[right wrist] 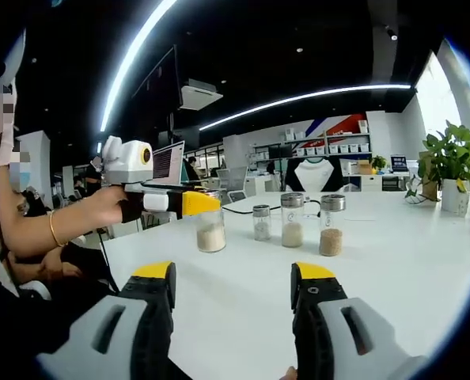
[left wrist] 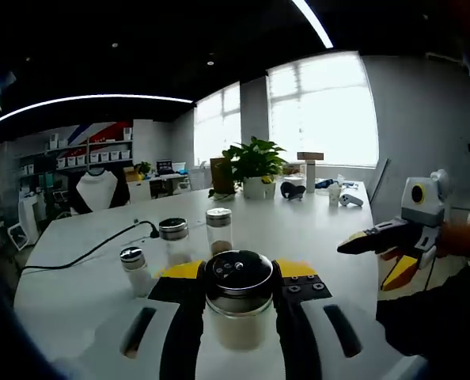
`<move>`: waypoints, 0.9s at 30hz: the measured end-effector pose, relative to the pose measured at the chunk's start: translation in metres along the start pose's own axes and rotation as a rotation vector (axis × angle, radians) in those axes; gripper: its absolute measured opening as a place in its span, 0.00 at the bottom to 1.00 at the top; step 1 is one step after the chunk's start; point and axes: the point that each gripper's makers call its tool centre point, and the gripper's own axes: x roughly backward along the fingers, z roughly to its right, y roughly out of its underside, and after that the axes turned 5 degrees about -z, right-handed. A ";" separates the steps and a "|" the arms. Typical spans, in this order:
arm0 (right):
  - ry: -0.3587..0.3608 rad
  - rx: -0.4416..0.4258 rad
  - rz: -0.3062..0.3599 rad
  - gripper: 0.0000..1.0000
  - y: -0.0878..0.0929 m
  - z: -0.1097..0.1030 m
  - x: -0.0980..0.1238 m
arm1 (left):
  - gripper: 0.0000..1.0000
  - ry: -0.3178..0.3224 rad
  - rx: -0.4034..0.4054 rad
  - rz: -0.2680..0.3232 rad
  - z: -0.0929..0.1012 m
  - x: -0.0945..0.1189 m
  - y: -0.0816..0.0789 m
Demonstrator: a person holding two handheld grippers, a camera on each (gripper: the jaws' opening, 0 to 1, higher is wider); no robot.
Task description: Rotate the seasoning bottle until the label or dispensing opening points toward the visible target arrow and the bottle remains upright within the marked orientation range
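The left tongs [left wrist: 239,305] grip the seasoning bottle [left wrist: 238,299] between their jaws, upright over the white table [left wrist: 314,229]. Its shiny perforated cap hides the neck; pale granules fill the glass, and no label can be made out. The right tongs [right wrist: 233,294] stand open, holding nothing. Ahead of them three shakers [right wrist: 292,220] stand in a row; the bottle [right wrist: 210,229] is partly covered by the left tongs' yellow tip.

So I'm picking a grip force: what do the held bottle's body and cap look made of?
Seasoning bottle: clear body, glass or hard plastic, since the pale contents show through. Its cap: shiny, dark with highlights, probably polished metal or chromed plastic. The left gripper clamps it.
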 end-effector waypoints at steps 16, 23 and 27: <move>-0.038 0.008 -0.007 0.57 0.001 -0.014 -0.009 | 0.35 0.271 -0.087 -0.003 0.096 -0.008 -0.008; -0.049 0.010 -0.008 0.56 0.001 -0.018 -0.011 | 0.35 0.347 -0.085 0.006 0.116 -0.002 -0.017; -0.077 0.022 0.006 0.53 -0.001 -0.026 -0.011 | 0.35 0.391 -0.069 0.009 0.125 0.000 -0.017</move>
